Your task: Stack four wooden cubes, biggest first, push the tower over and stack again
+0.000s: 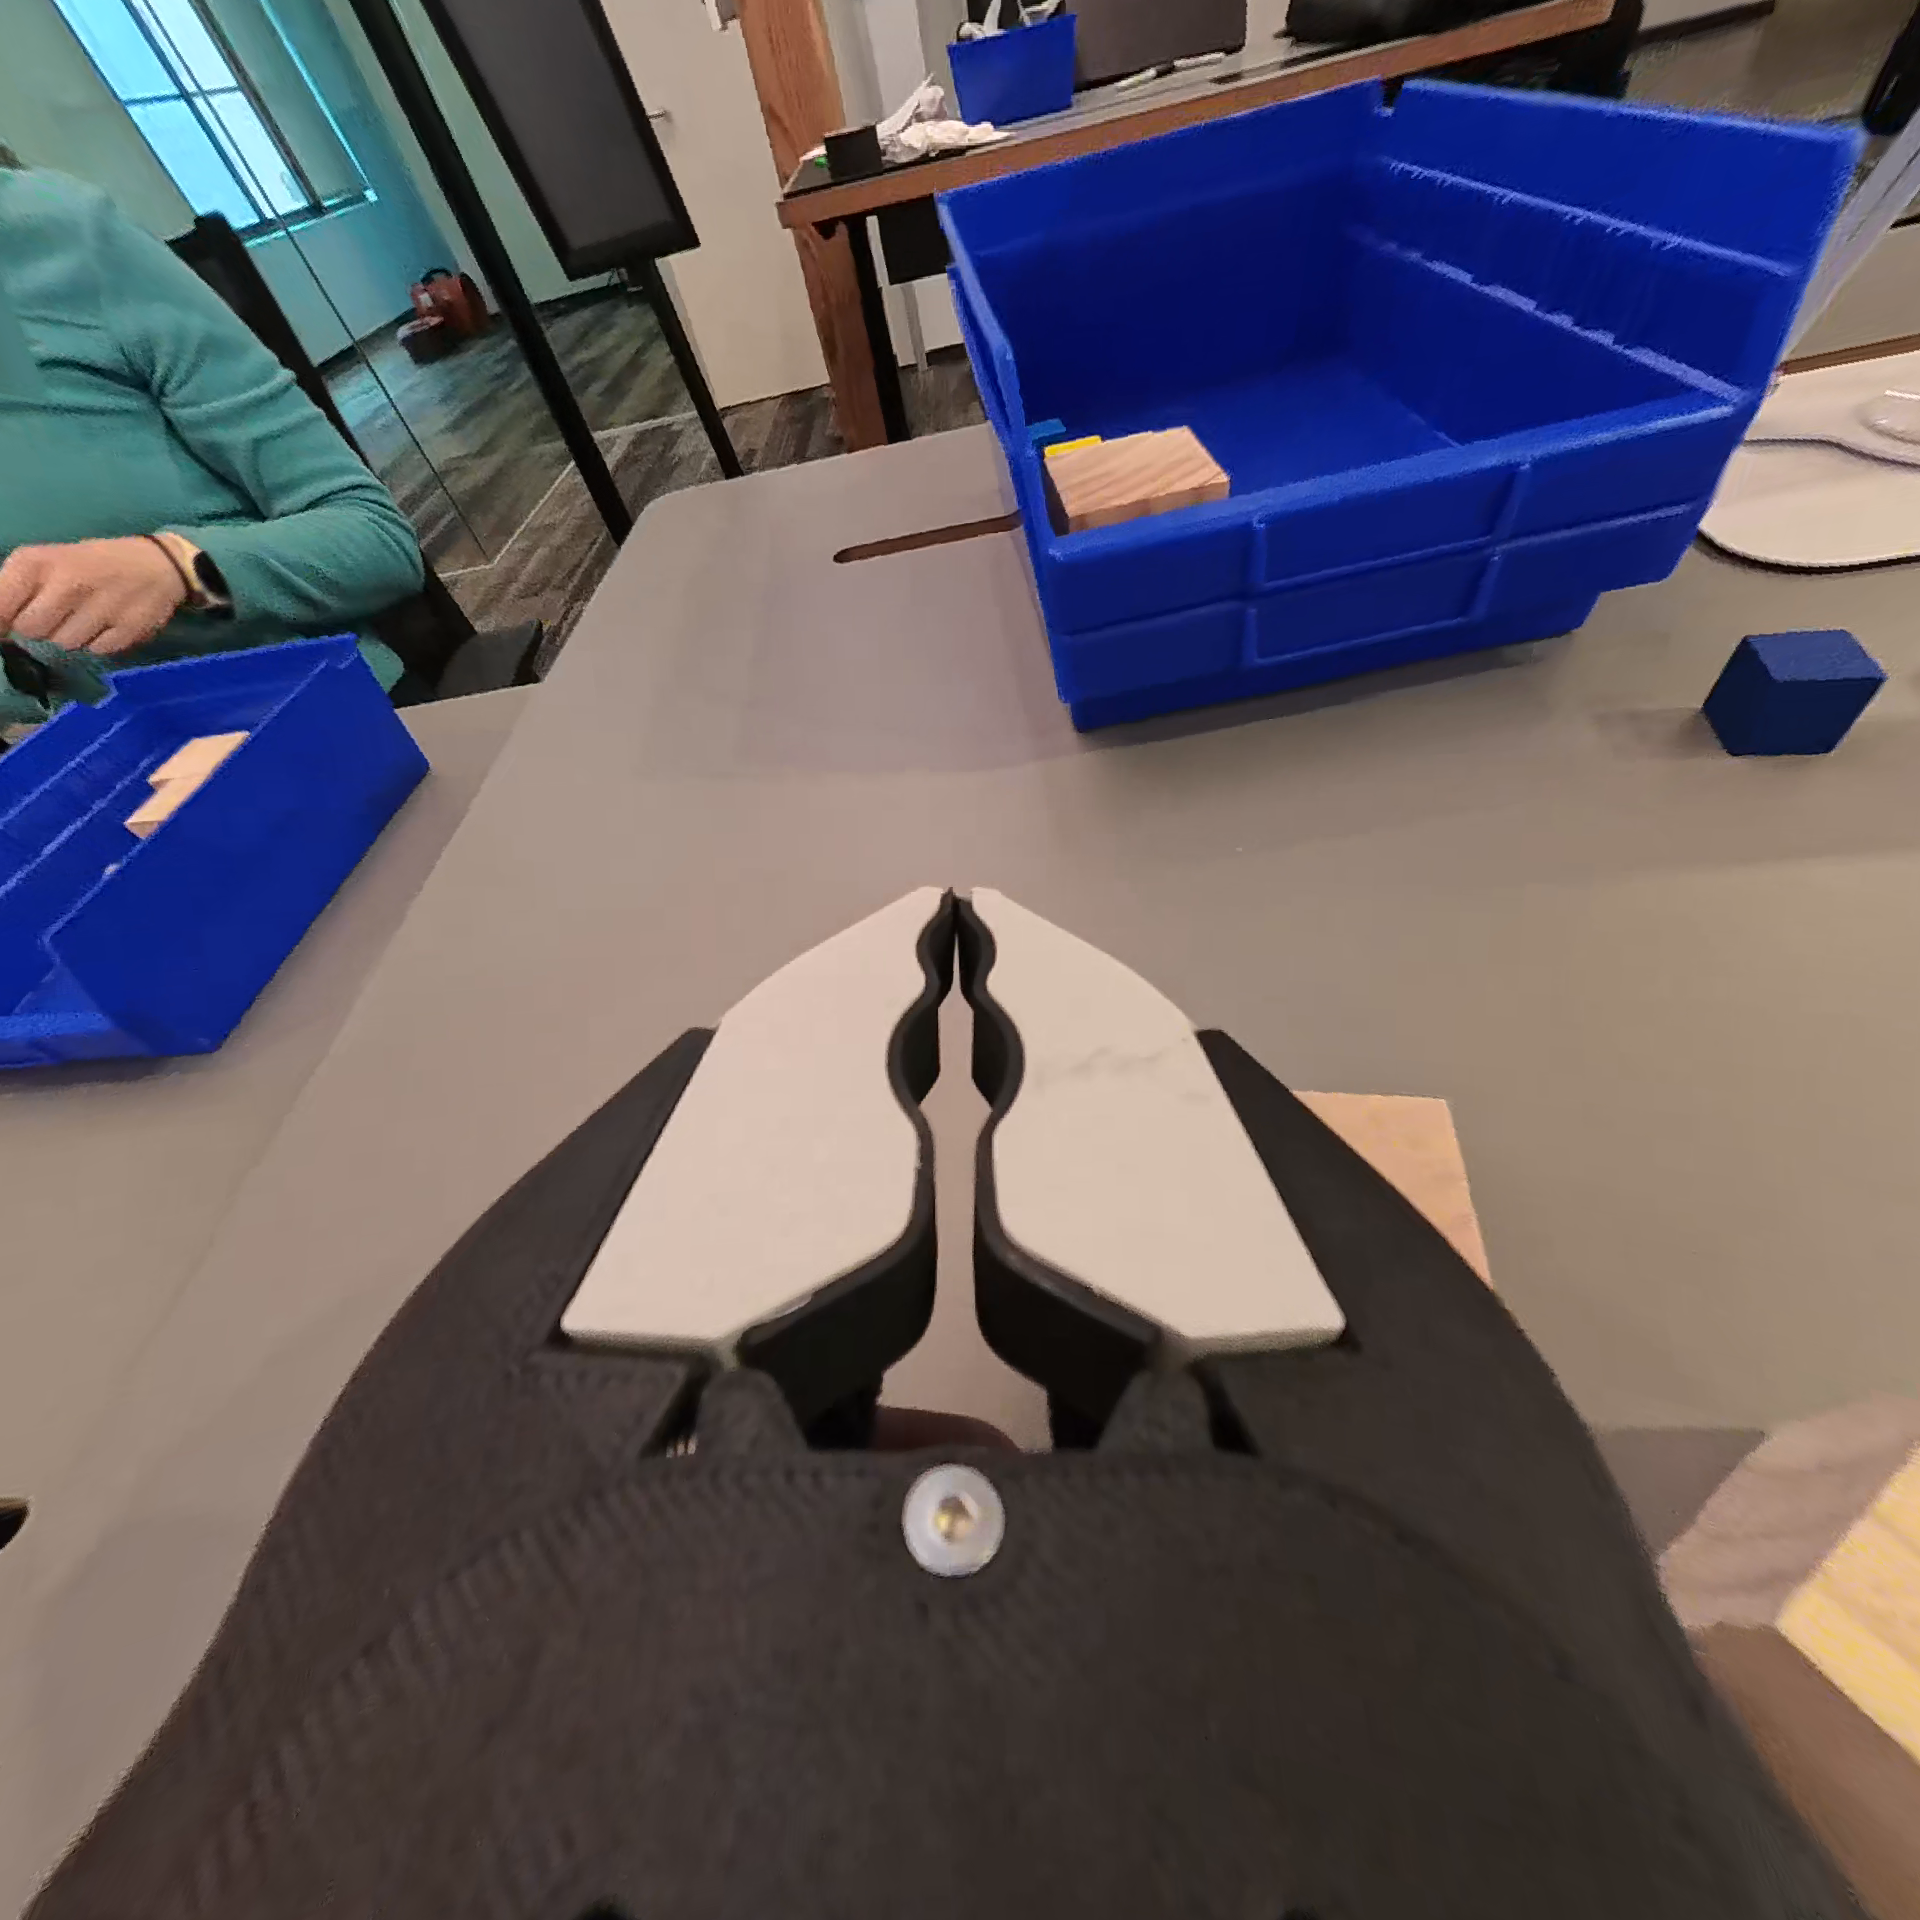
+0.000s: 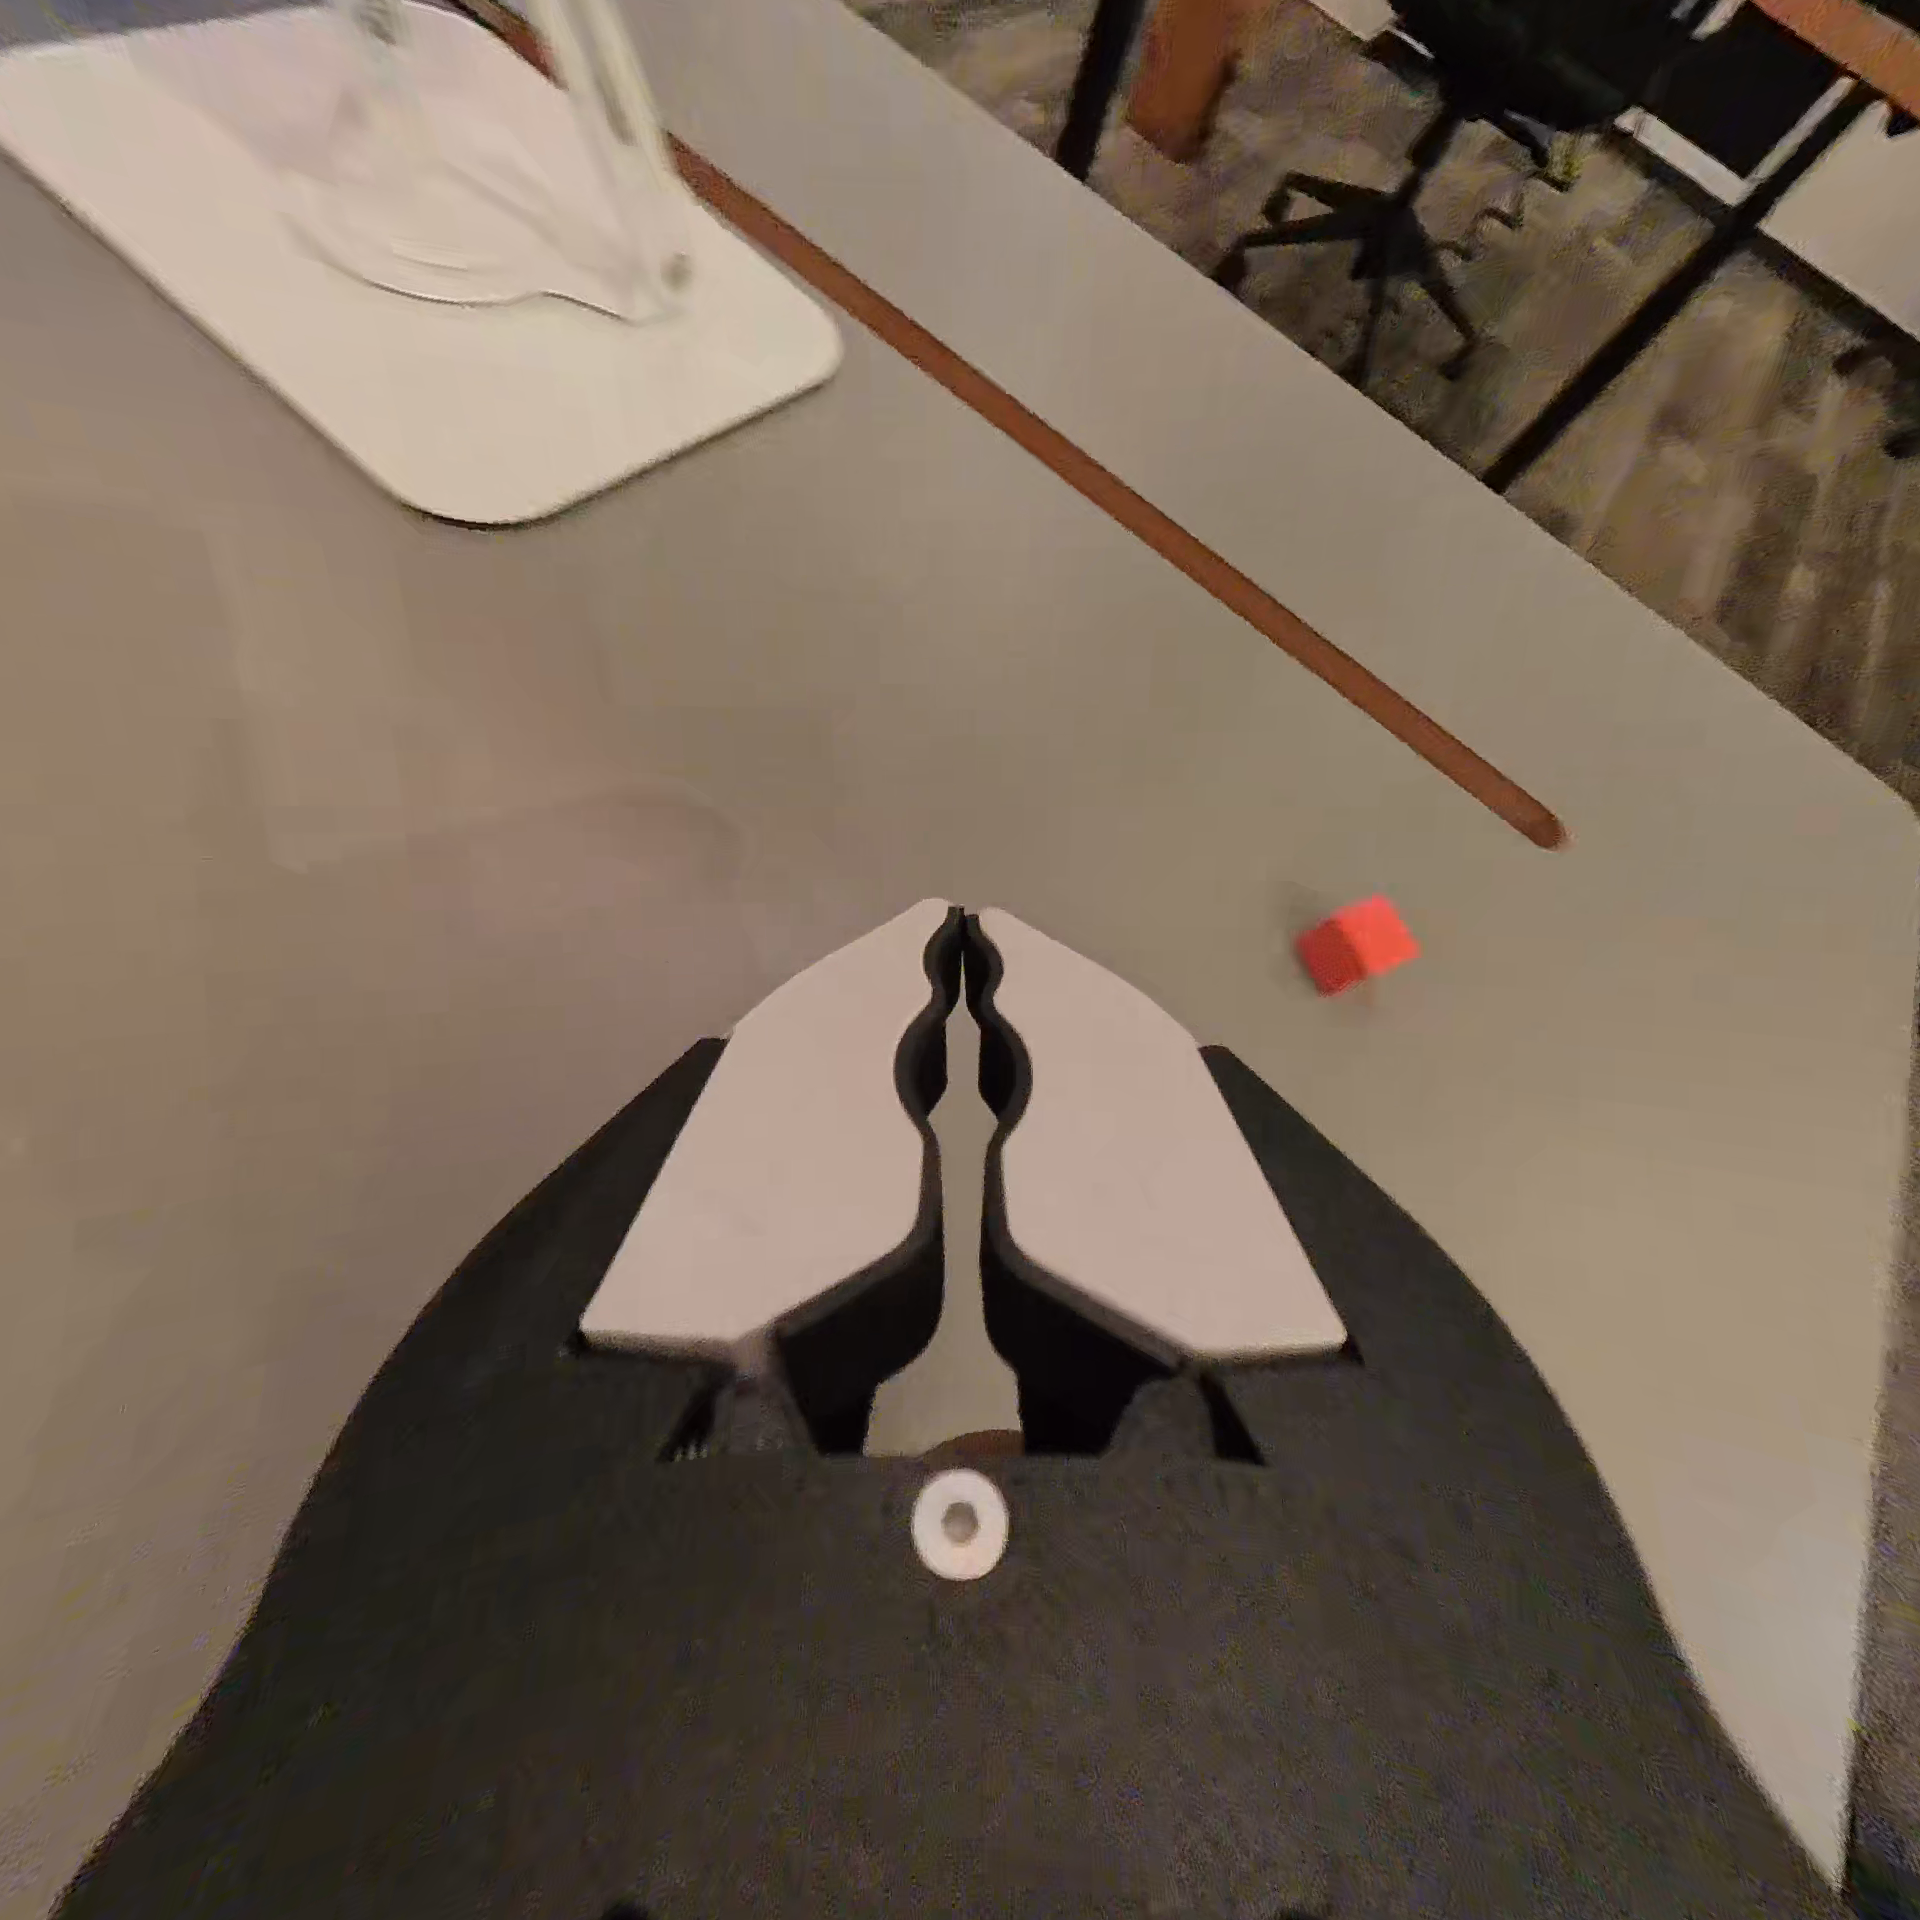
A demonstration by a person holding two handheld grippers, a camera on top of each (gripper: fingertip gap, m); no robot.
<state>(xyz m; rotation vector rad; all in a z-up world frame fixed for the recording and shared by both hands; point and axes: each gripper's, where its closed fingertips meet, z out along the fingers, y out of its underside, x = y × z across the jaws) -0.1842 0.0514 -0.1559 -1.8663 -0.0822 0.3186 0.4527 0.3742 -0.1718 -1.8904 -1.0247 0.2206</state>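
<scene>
My left gripper was closed on nothing, tips touching, held over the grey table. Just behind its right side a bare wood cube lay on the table, mostly hidden by the gripper body, and at the lower right corner another pale block was blurred and cut off, so I could not tell its shape. Farther off to the right sat a dark blue cube, turned so one corner edge faced me. Ahead stood a large blue bin with a plain wood block in its near left corner, long axis running across the bin; behind it yellow and blue bits barely showed. A smaller bin at left held more wood pieces, half hidden by its wall. My right gripper was likewise closed and empty over the table, and a small red cube rested just to its right, corner toward me, slightly blurred.
</scene>
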